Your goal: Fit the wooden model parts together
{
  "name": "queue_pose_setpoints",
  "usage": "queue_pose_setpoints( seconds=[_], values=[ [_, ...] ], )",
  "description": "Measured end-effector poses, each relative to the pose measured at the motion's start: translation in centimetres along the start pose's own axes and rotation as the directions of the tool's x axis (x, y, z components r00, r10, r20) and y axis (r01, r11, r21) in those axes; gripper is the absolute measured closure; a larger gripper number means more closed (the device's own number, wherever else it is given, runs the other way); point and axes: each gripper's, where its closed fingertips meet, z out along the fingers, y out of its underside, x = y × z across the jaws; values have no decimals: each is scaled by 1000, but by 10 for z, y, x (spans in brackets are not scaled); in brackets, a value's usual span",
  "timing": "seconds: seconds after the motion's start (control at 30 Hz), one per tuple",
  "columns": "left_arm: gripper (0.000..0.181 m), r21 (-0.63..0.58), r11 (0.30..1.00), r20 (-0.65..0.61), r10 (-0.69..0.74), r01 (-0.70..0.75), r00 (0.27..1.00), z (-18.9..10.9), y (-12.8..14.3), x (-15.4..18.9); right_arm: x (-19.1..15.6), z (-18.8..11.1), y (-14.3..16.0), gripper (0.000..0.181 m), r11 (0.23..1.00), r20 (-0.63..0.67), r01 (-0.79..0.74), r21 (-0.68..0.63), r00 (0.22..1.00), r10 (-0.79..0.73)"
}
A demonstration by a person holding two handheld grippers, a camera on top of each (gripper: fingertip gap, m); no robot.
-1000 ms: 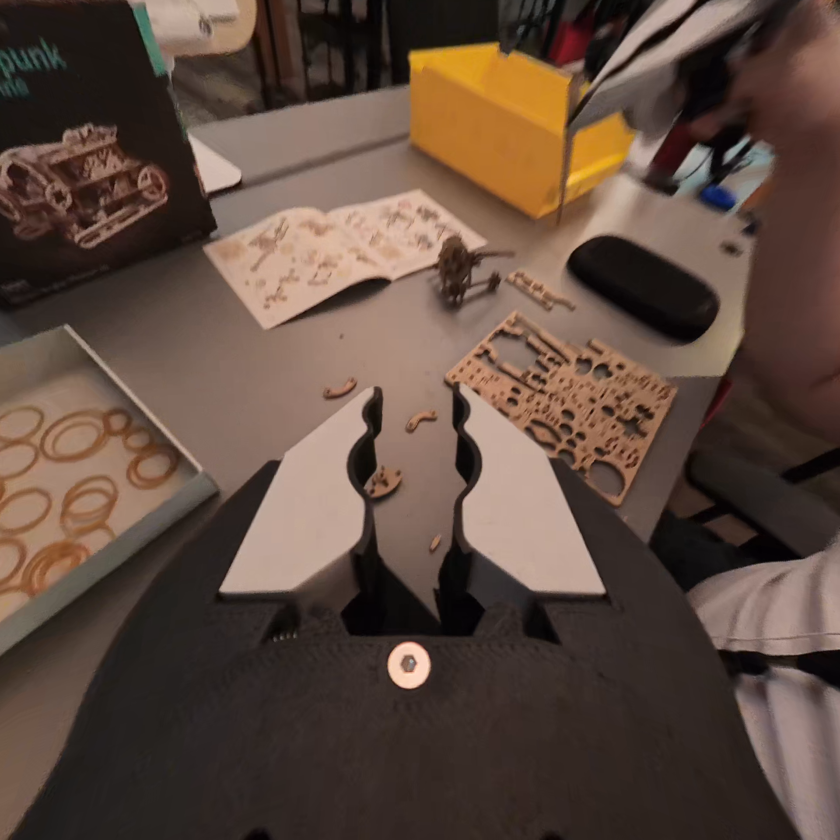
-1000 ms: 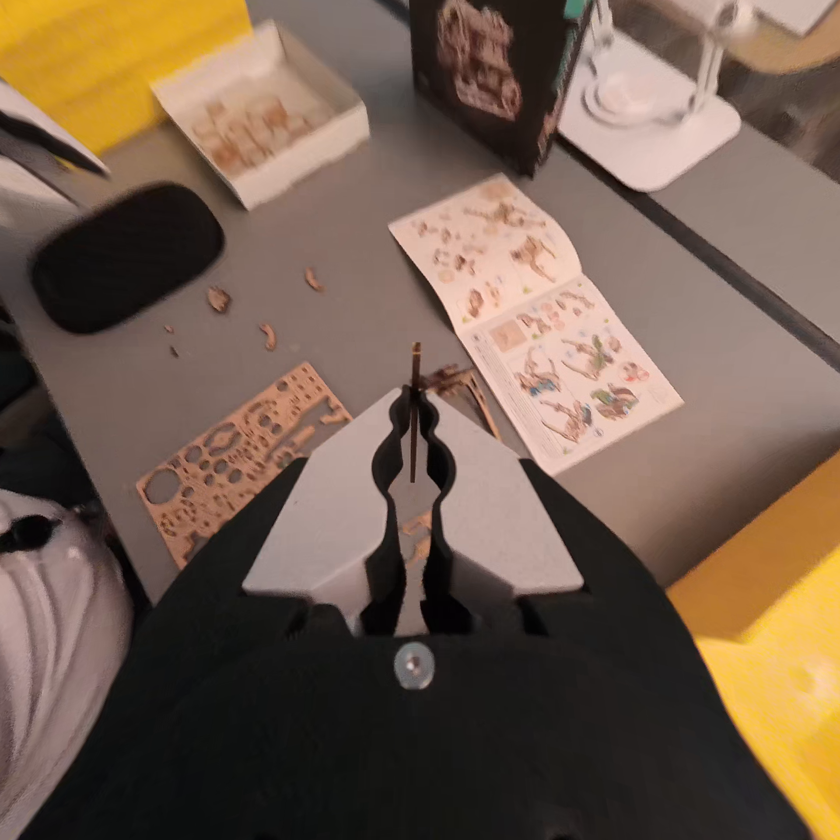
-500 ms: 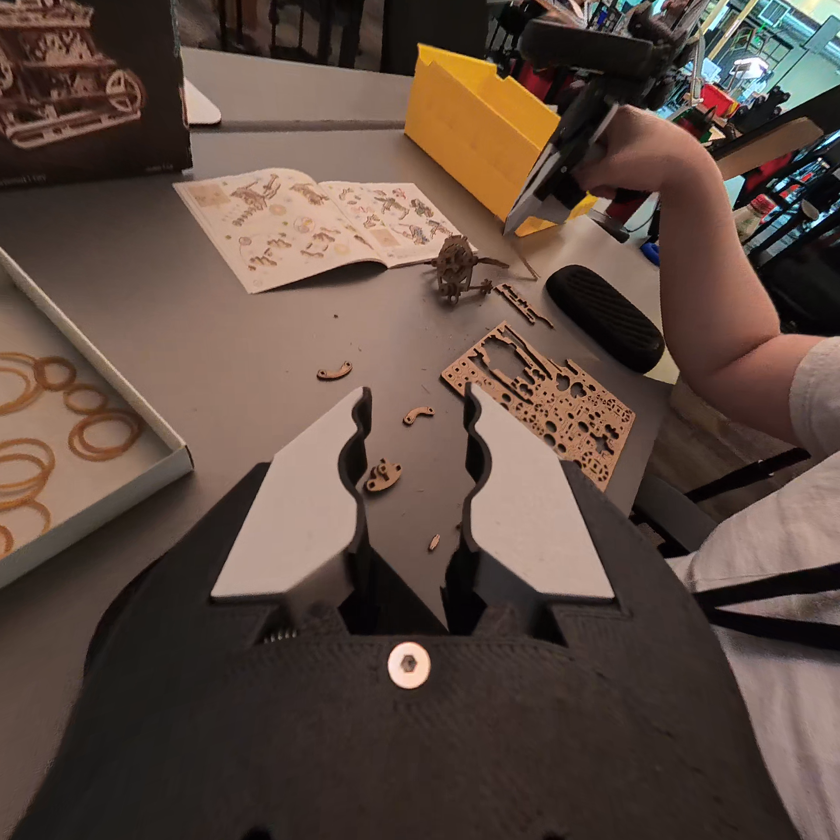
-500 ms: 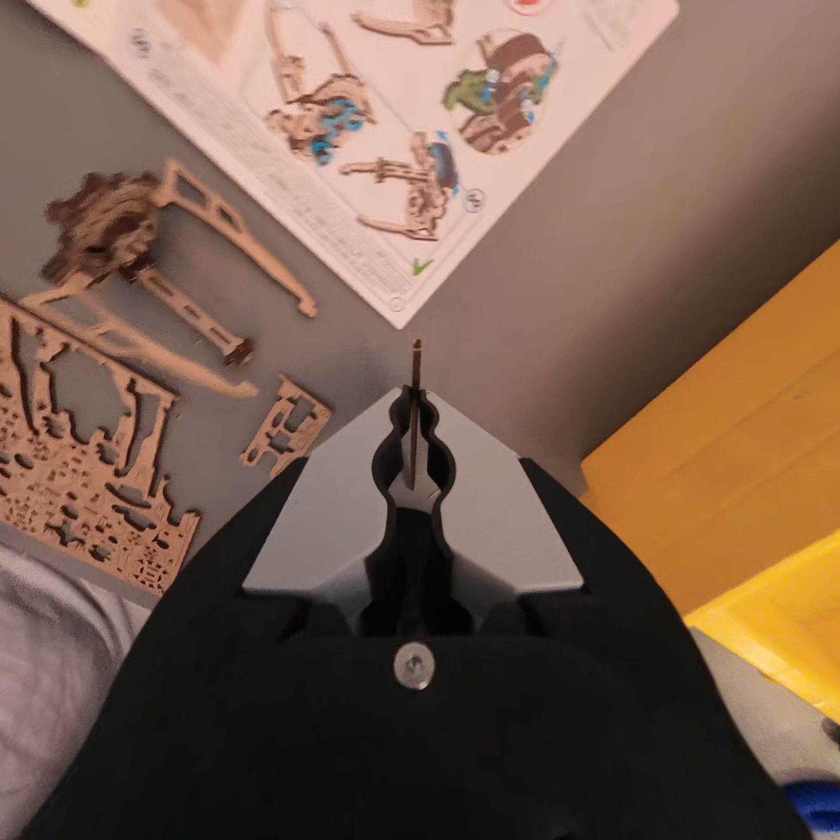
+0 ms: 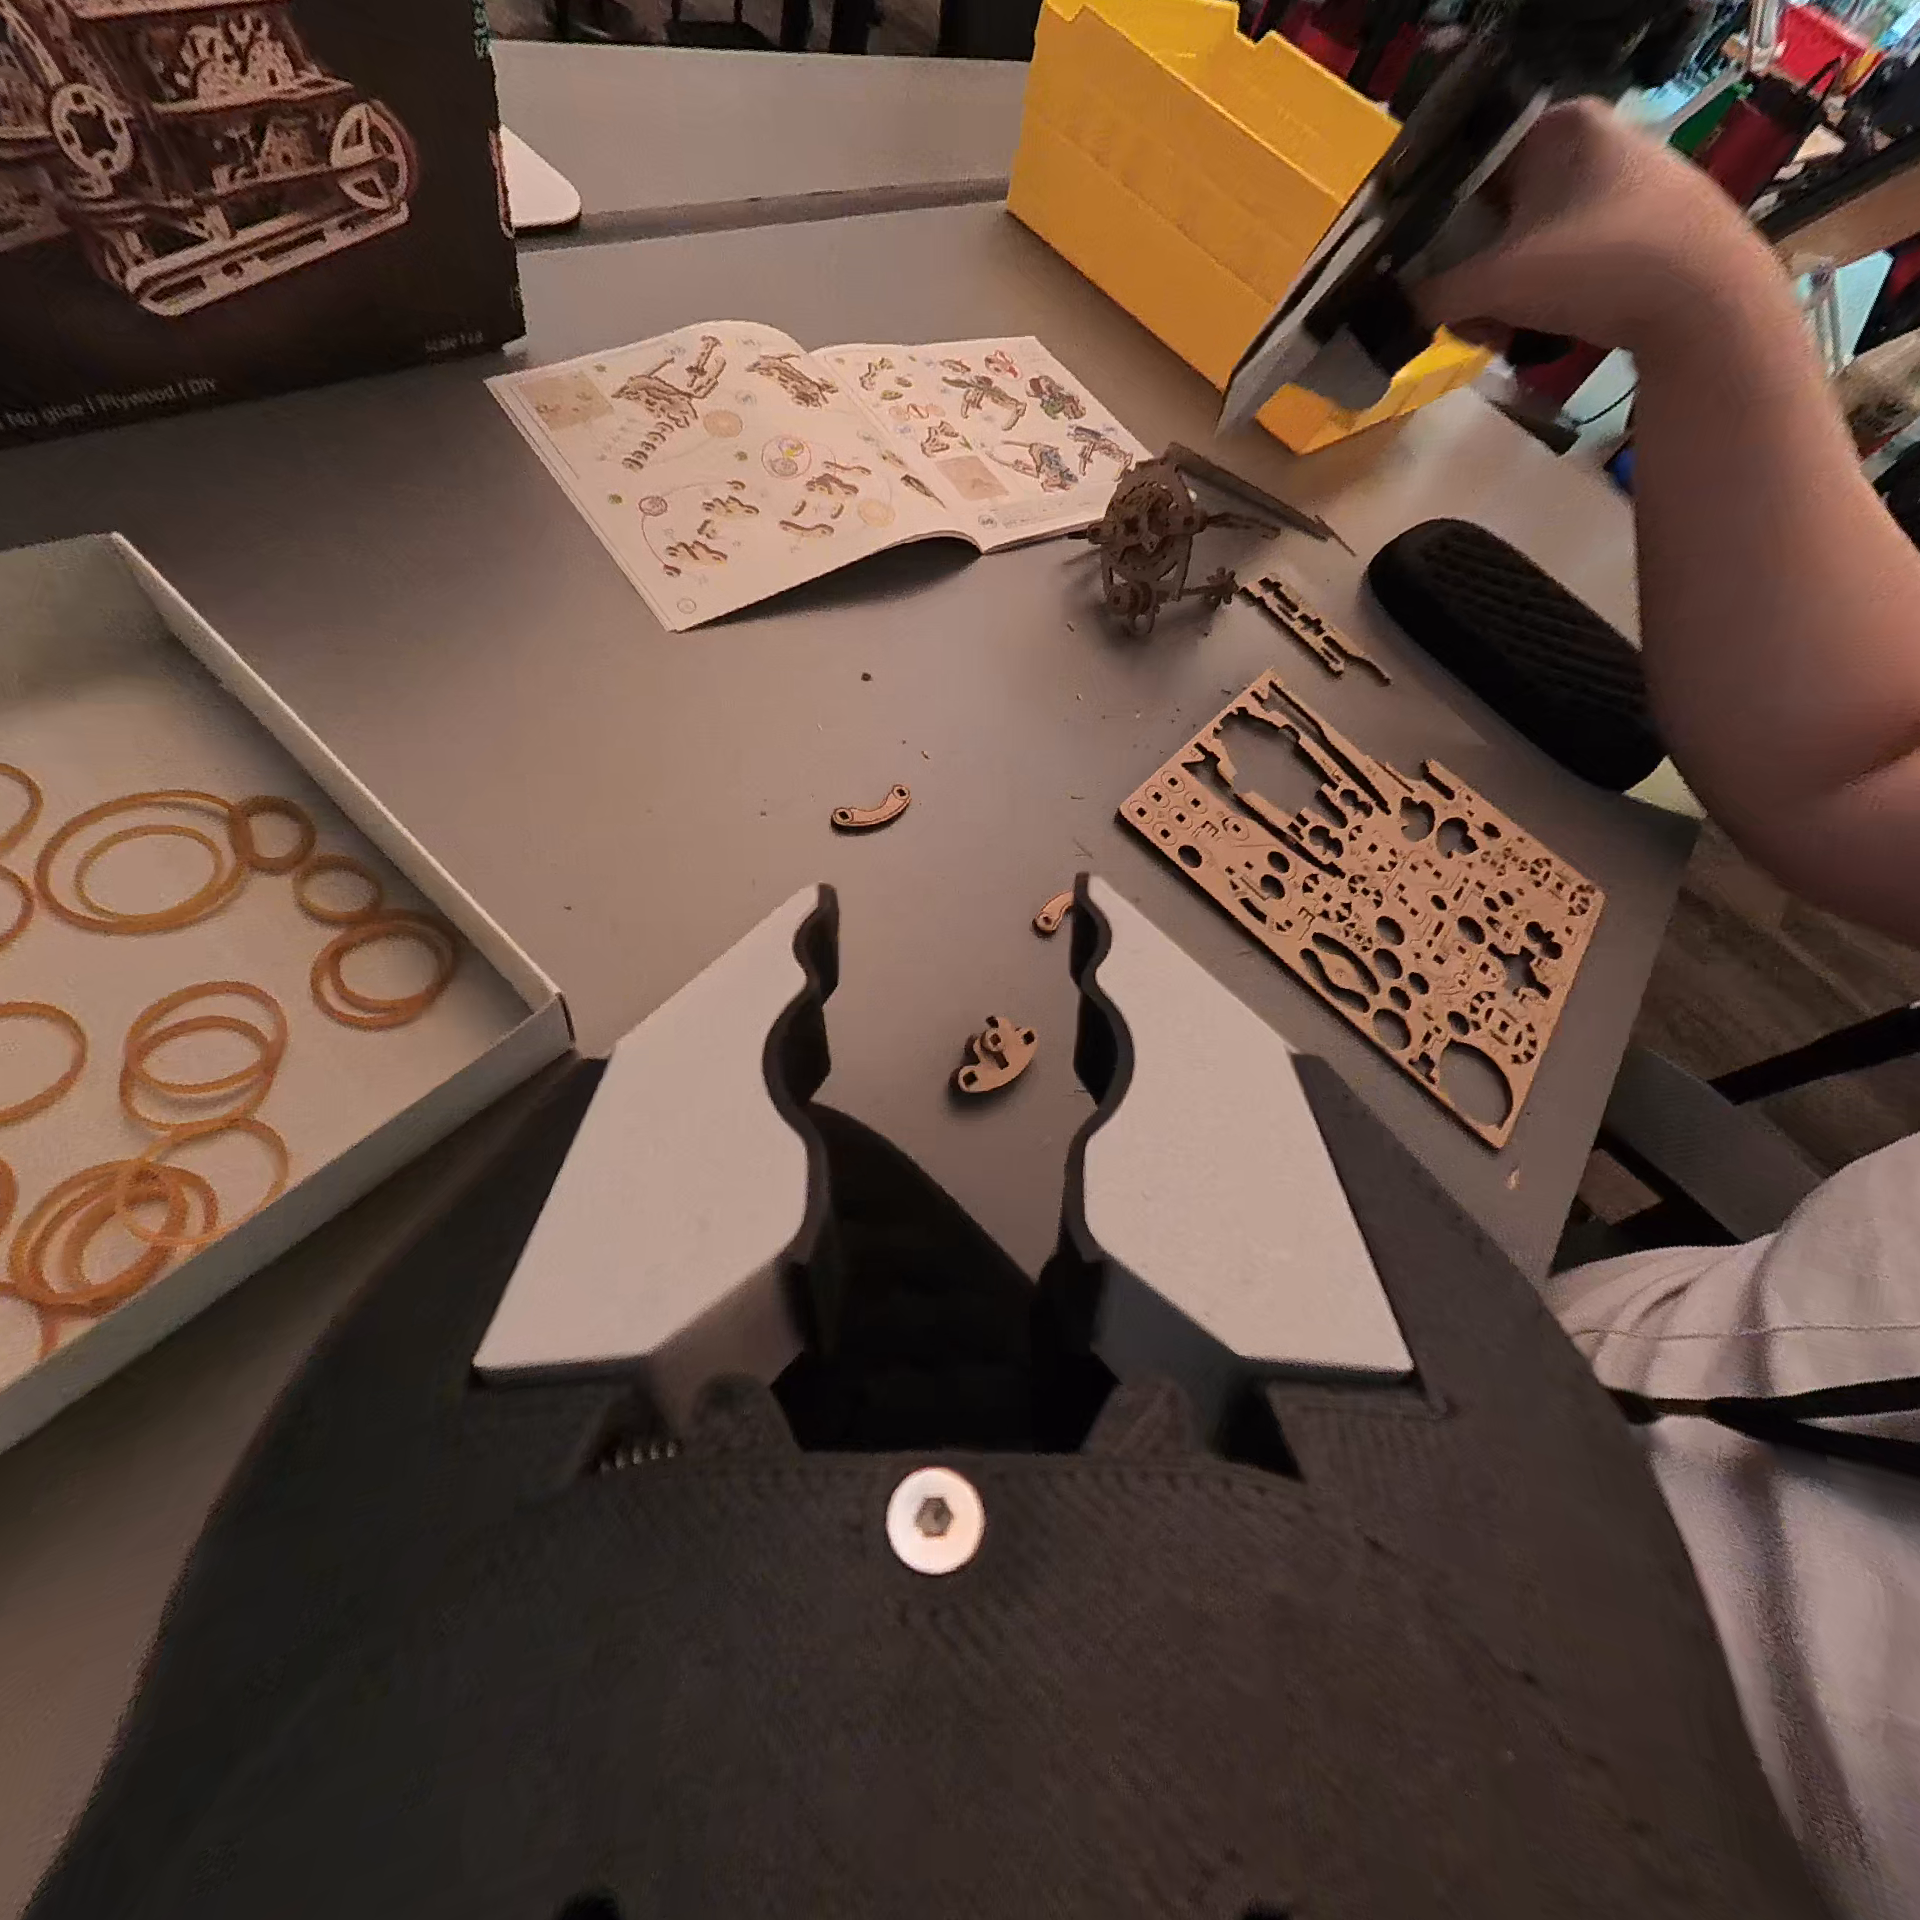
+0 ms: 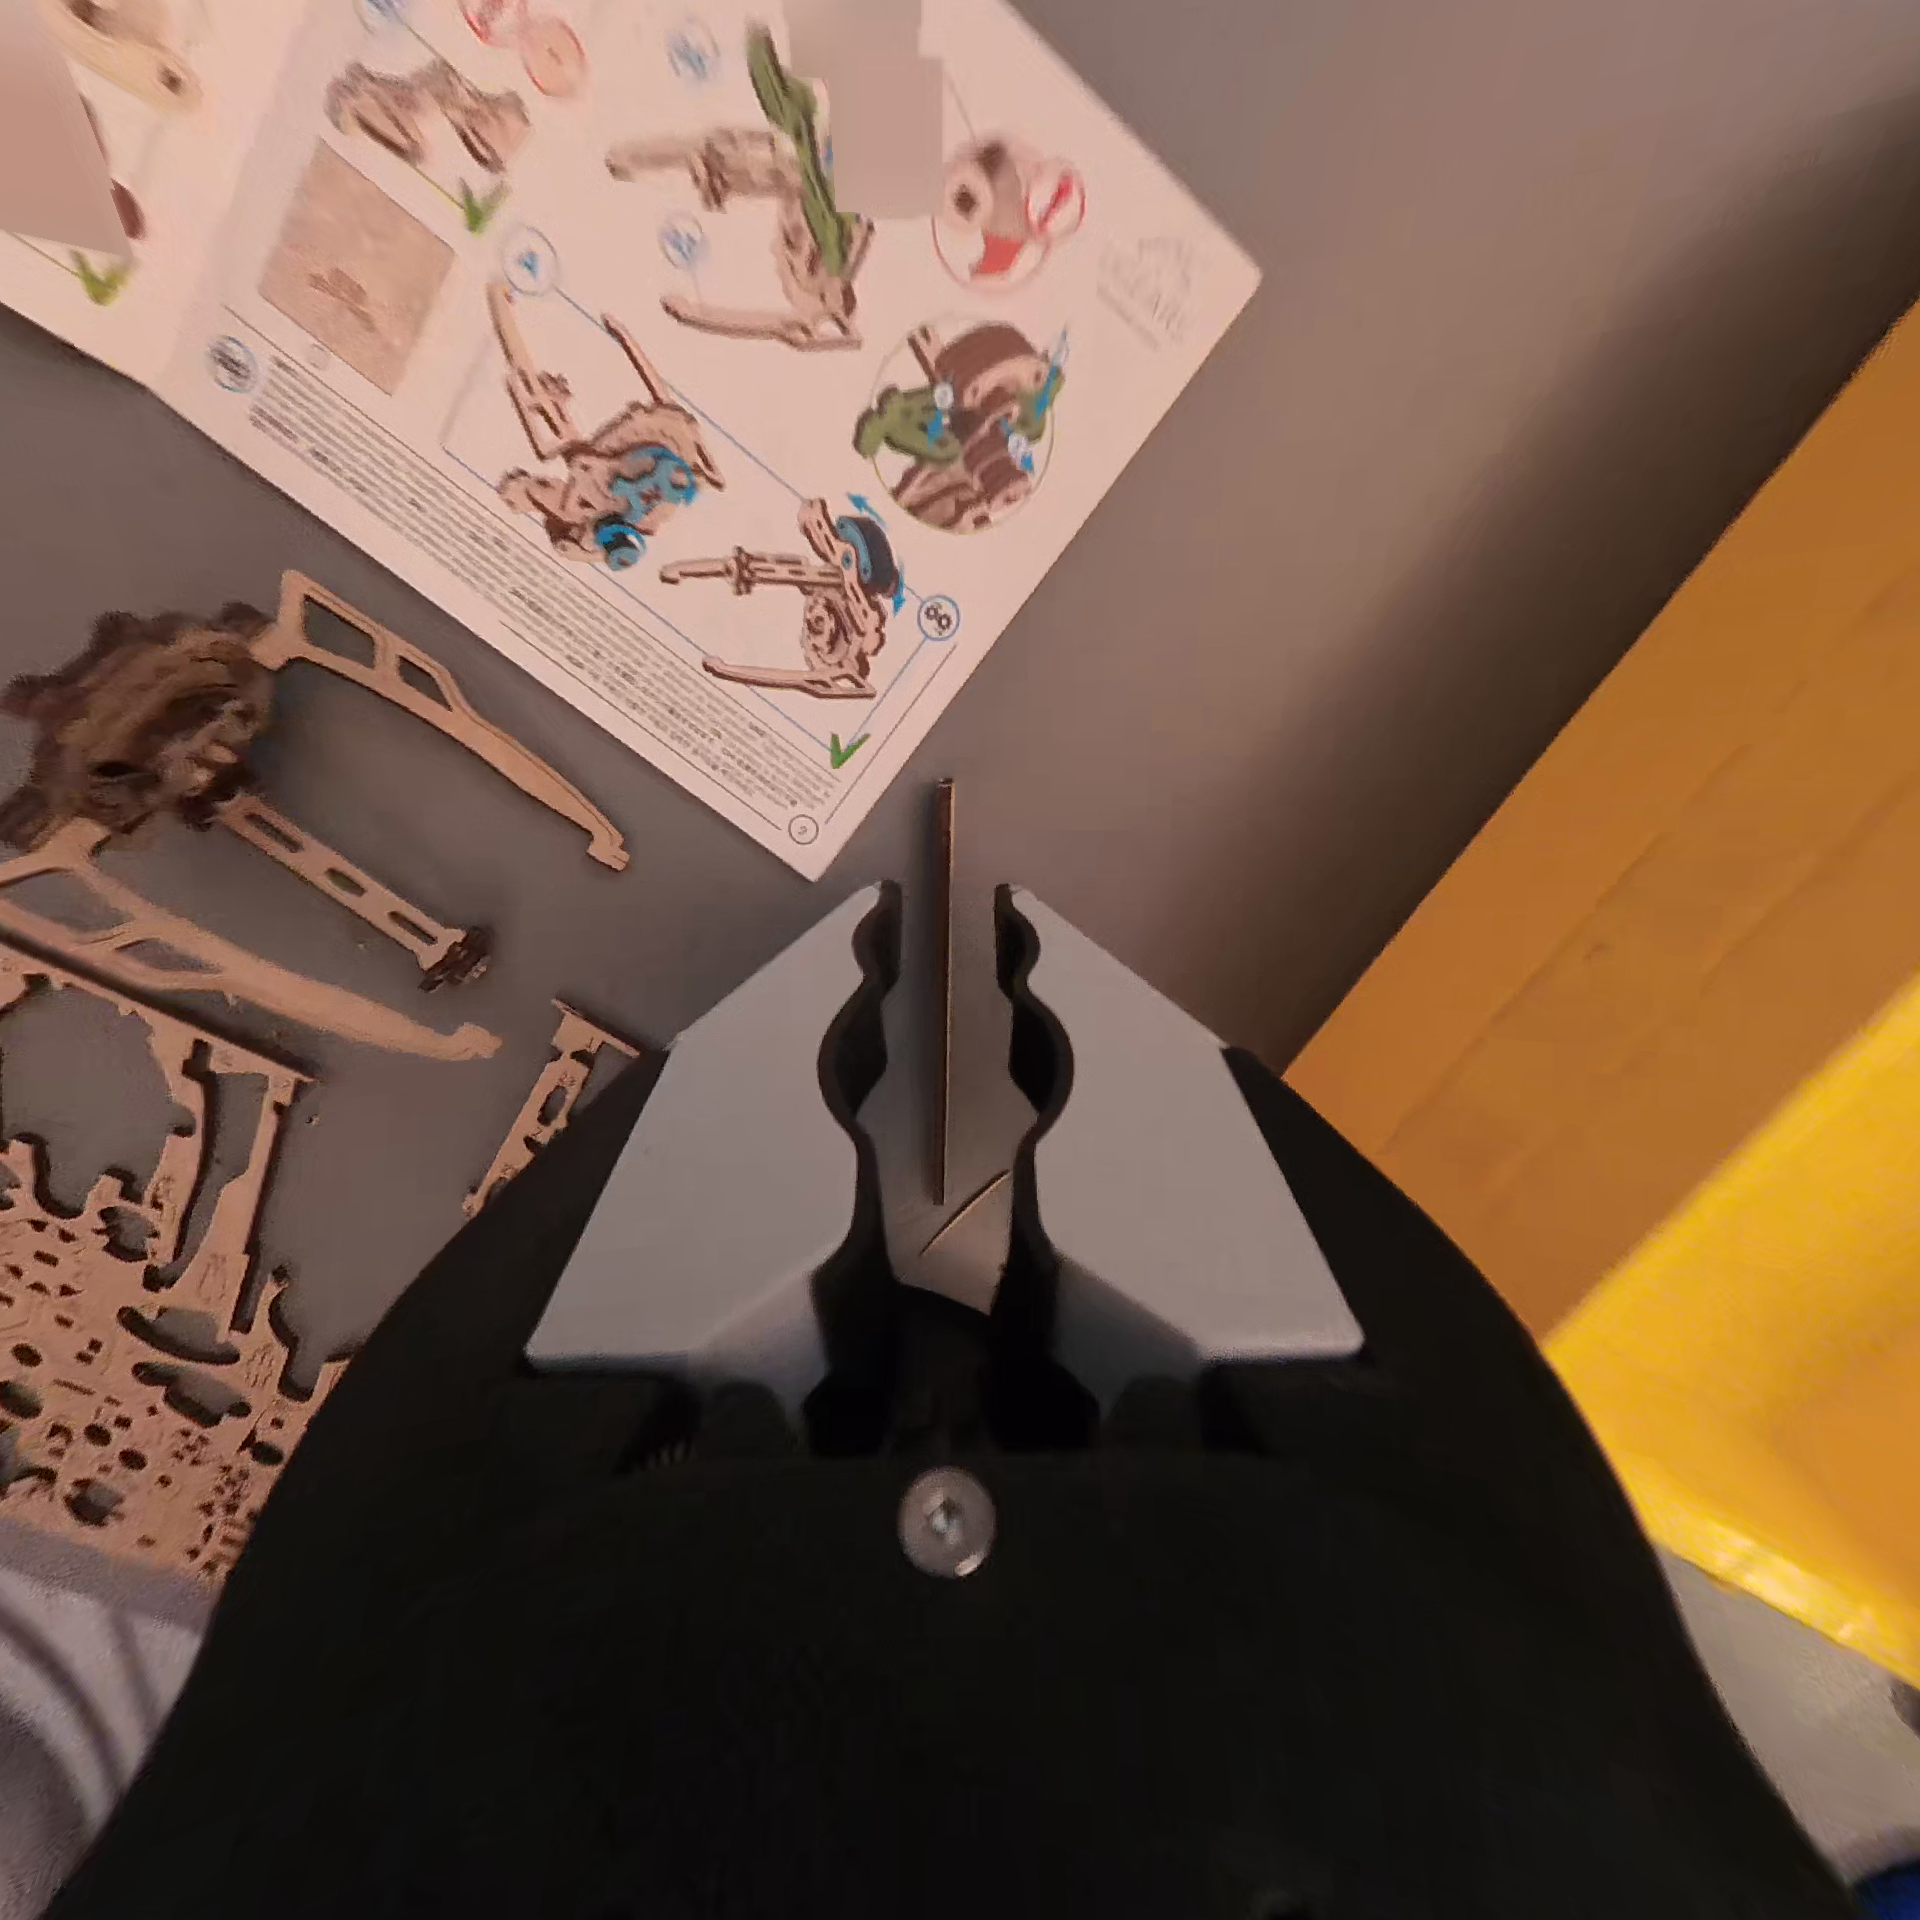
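Observation:
In the left wrist view, my left gripper is open and empty, low over the grey table. A small wooden part lies on the table between its fingers. Two curved wooden bits lie just ahead. The partly built wooden model stands farther off, also seen in the right wrist view. My right gripper points down at the table. A thin wooden stick stands edge-on between its jaws with a gap on each side. The right gripper also shows hand-held above the model.
A punched-out wooden sheet lies at the right table edge, with a small loose frame part nearby. An open instruction booklet, a yellow bin, a black case, a white tray of rubber bands and the kit box surround the work area. Left tips to right tips: about 40 cm.
The right gripper swung down over the booklet corner, and its jaws have now parted around the stick. The left gripper's jaws opened wider.

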Motion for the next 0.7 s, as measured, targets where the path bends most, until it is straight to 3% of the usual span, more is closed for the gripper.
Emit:
queue_pose_setpoints(
  seconds=[0.1,0.17,0.23,0.33,0.4,0.5,0.57,0.7],
  values=[
    [140,-34,995,-12,93,-94,996,-1,10,3,-10,-32,-12,159,981,-58,57,184,997,-47],
    [139,-69,981,-20,181,-182,983,1,22,4,-28,-61,-28,153,914,-100,148,379,988,-119],
    [139,-95,960,-82,257,-265,963,4,33,13,-66,-95,-44,147,755,-105,263,601,962,-252],
    [137,-154,919,-159,341,-364,927,14,46,19,-120,-138,-60,131,442,-154,329,835,910,-386],
    [137,-190,881,-197,398,-433,896,21,52,21,-145,-149,-66,123,315,-199,354,880,879,-432],
    [135,-239,814,-229,482,-529,846,31,57,25,-166,-146,-75,110,285,-209,364,887,866,-455],
    [135,-255,777,-230,529,-575,817,38,60,25,-180,-156,-81,110,203,-208,331,922,863,-459],
    [137,-207,802,-299,494,-560,817,45,61,34,-195,-185,-76,96,-22,-156,164,986,882,-444]
  ],
)
